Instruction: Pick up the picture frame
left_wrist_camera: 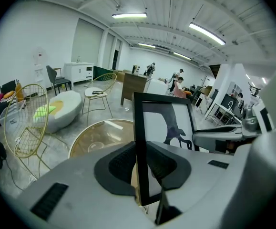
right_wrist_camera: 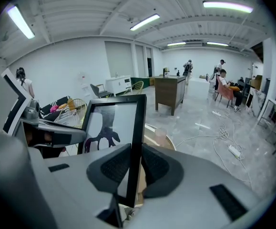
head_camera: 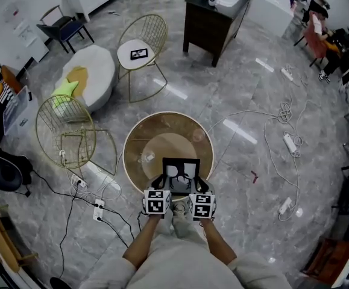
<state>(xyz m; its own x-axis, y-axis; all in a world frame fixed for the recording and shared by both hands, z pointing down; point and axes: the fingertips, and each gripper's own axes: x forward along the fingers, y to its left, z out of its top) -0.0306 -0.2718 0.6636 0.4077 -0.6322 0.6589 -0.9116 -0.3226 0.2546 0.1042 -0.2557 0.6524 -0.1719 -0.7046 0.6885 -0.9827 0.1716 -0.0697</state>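
Your left gripper (left_wrist_camera: 138,163) clamped on left rail of black rectangular picture frame (left_wrist_camera: 164,123); right gripper (right_wrist_camera: 132,163) clamped on right rail. Frame upright at near edge of round gold-rimmed glass table (head_camera: 139,138). Grasp looks done; whether base clears tabletop, cannot tell. Gold wire chair (head_camera: 72,138) near on left; floor on right open.

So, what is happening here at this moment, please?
A person holds a gripper in each hand, and both are shut on the black picture frame. The left gripper clamps the frame's left edge, and the right gripper clamps its right edge. The frame stands upright over the near edge of the round glass table. The pictures do not show whether it is already off the table.
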